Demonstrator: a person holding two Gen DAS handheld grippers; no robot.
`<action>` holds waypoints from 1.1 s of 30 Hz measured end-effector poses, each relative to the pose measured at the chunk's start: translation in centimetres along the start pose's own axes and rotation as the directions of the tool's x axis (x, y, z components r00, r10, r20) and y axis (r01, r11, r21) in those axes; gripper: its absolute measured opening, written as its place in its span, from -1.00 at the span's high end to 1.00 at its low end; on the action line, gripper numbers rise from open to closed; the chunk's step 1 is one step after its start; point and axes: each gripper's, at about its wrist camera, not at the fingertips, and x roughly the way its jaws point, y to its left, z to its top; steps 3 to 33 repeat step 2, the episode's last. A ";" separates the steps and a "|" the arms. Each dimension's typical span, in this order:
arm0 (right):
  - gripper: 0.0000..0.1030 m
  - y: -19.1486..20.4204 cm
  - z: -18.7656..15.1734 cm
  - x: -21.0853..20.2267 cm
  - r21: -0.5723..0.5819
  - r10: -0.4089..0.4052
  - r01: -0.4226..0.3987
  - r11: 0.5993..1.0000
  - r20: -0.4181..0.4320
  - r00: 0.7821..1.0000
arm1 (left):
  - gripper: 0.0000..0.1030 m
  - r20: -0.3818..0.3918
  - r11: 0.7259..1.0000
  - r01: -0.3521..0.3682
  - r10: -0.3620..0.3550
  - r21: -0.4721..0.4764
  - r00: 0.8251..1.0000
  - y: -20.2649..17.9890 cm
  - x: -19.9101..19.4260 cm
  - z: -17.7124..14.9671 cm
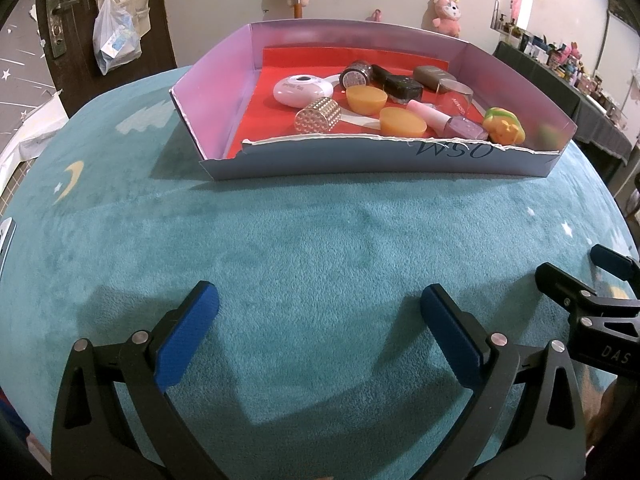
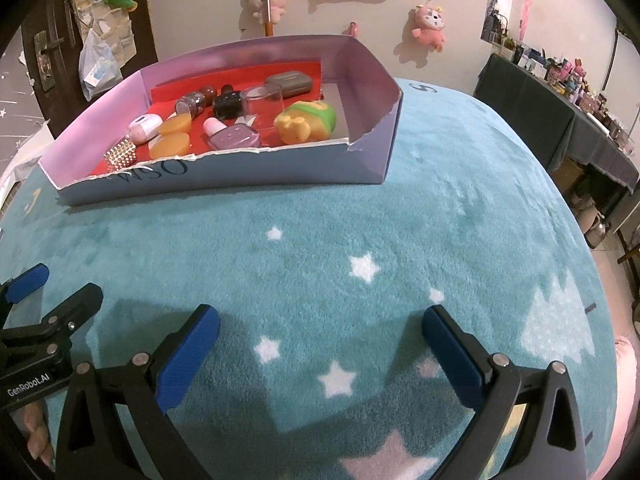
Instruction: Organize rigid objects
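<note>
Both tongs, left tongs point(image 1: 319, 308) and right tongs point(image 2: 320, 330), are hovering wide and empty at lower frame; objects are sitting in the box point(image 1: 384, 160) at upper centre. Approach low over its torn front wall.

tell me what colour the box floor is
Red, on the box floor; clearest in the left wrist view.

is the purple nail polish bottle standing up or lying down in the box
Lying down. The purple nail polish bottle rests on its side on the red floor of the box, pink cap pointing sideways.
</note>
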 end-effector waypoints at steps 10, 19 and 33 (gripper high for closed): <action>-1.00 -0.1 0.0 0.0 0.000 0.001 -0.001 1.000 0.000 1.000 | -1.00 0.000 1.000 0.000 0.000 0.000 1.000 0.0 0.0 0.0; -1.00 -0.1 0.0 0.0 0.000 0.001 -0.001 1.000 0.000 1.000 | -1.00 0.000 1.000 0.000 0.000 0.000 1.000 0.0 0.0 0.0; -1.00 -0.1 0.0 0.0 0.000 0.001 -0.001 1.000 0.000 1.000 | -1.00 0.000 1.000 0.000 0.000 0.000 1.000 0.0 0.0 0.0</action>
